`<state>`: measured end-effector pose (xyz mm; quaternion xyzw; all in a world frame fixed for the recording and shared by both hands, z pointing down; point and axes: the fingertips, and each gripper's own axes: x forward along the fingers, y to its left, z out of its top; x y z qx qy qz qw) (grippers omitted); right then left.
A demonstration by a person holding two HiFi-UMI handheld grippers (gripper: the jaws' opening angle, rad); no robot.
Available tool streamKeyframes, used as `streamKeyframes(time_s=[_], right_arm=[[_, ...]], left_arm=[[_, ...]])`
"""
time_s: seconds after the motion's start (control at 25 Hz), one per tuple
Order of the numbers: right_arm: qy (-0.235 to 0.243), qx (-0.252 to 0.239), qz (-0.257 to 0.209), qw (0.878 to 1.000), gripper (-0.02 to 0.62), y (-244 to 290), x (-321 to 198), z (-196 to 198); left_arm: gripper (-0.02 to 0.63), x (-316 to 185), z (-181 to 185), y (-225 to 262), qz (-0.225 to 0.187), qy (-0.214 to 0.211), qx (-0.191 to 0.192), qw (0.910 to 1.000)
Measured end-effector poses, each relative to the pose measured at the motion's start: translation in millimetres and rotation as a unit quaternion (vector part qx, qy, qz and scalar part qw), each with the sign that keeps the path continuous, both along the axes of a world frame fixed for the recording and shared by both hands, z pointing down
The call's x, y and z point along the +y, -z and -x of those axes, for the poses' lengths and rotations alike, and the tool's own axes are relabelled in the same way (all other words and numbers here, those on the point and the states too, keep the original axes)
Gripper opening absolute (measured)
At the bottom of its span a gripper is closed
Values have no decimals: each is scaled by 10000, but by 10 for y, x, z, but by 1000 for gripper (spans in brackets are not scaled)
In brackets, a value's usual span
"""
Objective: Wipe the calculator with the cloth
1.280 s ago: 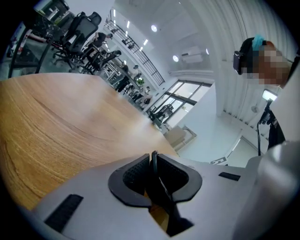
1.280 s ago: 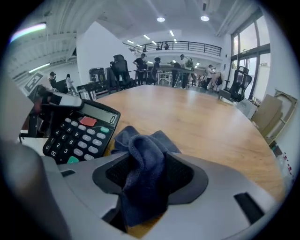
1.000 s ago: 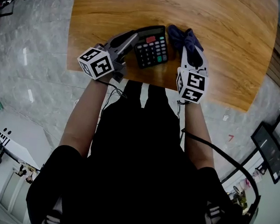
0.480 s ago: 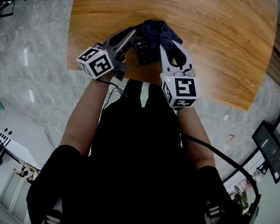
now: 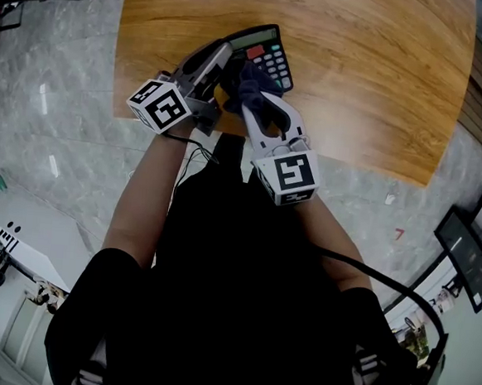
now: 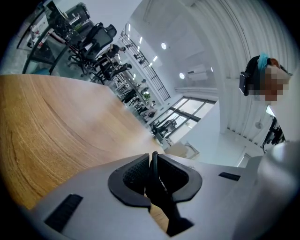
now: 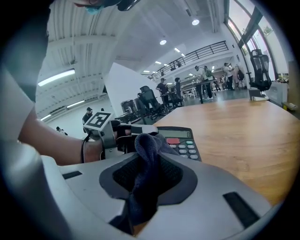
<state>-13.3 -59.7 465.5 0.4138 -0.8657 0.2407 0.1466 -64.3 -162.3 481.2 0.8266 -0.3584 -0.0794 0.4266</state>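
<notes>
Calculator edge clamped in left gripper | cloth clamped in right gripper, just beside it

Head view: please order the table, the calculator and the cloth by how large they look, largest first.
1. table
2. calculator
3. cloth, which is partly hidden, so its place is less sure

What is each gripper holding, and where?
Left gripper clamps the calculator by its thin edge; right gripper pinches the cloth by a bunched fold.
</notes>
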Motion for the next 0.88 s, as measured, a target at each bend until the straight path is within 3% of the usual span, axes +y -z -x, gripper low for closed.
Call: streamKeyframes(time_s=[0.36,0.76,0.88], right_arm=[[-555,127,-209,9982,92,-3,-298,-285],[-1478,193,-275,9884,92,-83,-748,-1007],[-1246,-168,-307,9916,92,-137,-736,-1162]], left_arm=[[61,115,-14,75,-64,-199,5,9998],[61,237,5,200,-25,-282,355,9990],[61,215,52,318,-42,-271,535,9982]])
